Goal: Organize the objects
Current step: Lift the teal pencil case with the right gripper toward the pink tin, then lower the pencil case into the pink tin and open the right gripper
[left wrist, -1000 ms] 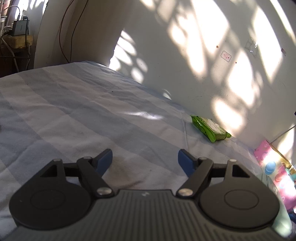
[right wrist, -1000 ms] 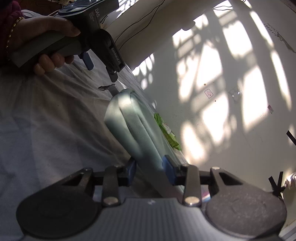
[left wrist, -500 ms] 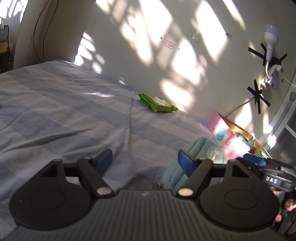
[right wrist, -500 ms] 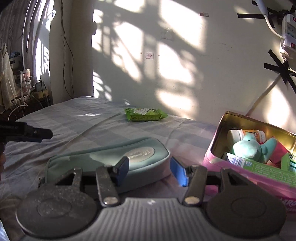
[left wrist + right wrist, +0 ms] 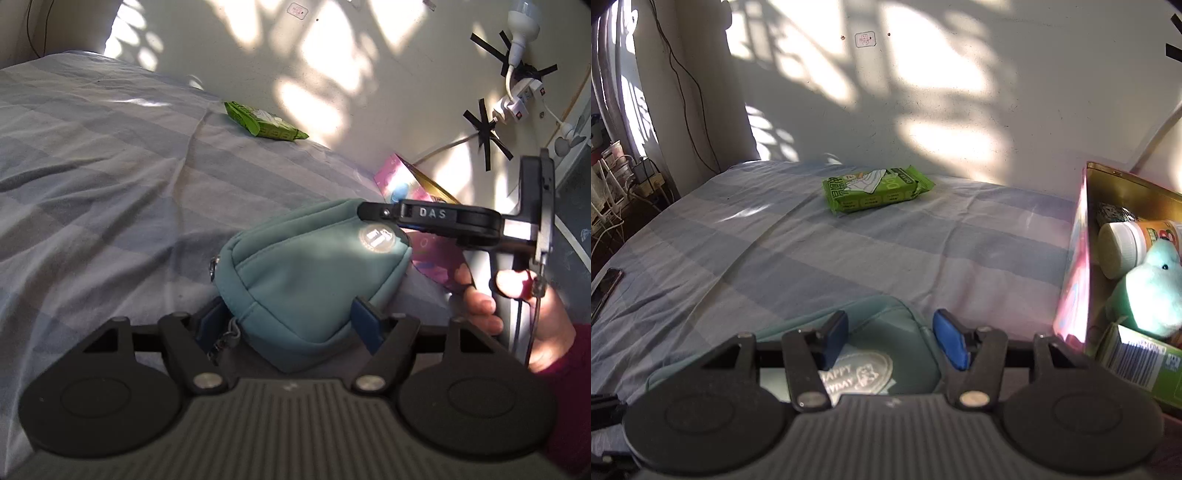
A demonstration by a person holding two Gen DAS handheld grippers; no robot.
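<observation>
A: What writing can be read?

B: "DAS" is printed on the side of the right hand-held gripper (image 5: 436, 214) as seen from the left wrist view. On the teal fabric zip pouch (image 5: 314, 273) a round pale patch is stitched, and "APPY" above "WDAY" can be made out on it in the right wrist view (image 5: 860, 376). The print on the green plastic wipes packet (image 5: 875, 188) is too small to be read.

A: How are the grippers set?

B: The left hand-held gripper (image 5: 290, 325) is spread moderately, with the near end of the pouch lying between its blue pads; whether the pads press the fabric cannot be told. The right hand-held gripper (image 5: 890, 339) is parted over the patch end of the pouch, with nothing gripped.

A: Where is the pouch?

B: It is lying on the blue-grey striped bedsheet (image 5: 110, 177), just beside the pink tin box (image 5: 1075, 295), in which a mint plush toy (image 5: 1148, 291) is kept.

A: What differs from half a second ago?

B: The left hand-held gripper has been brought up to the pouch, which lay off to its right before. The packet is unmoved by the wall.
</observation>
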